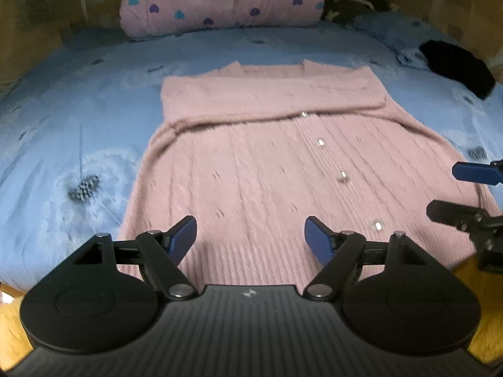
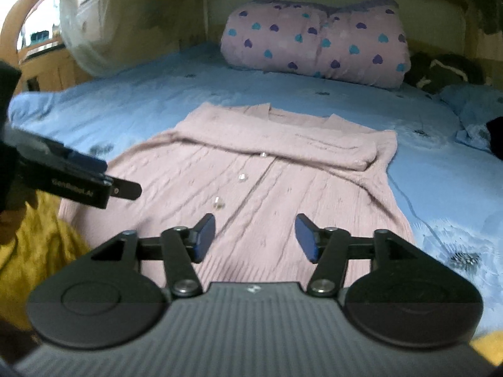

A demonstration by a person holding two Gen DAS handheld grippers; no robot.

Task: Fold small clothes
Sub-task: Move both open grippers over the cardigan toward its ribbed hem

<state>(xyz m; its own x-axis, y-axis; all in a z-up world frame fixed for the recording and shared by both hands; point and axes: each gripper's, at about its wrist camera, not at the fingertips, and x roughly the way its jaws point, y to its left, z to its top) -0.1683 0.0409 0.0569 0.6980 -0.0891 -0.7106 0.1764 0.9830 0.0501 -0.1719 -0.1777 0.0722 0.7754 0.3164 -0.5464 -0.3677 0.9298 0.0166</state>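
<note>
A pink knitted cardigan with clear buttons lies flat on the blue bedsheet, its sleeves folded across the chest. It also shows in the right wrist view. My left gripper is open and empty, just above the cardigan's near hem. My right gripper is open and empty over the hem too. The right gripper's fingers show at the right edge of the left wrist view. The left gripper's fingers show at the left of the right wrist view.
A rolled pink duvet with hearts lies at the head of the bed and also shows in the right wrist view. A black garment lies at the far right. Wooden floor shows below the bed edge. Yellow cloth is at the left.
</note>
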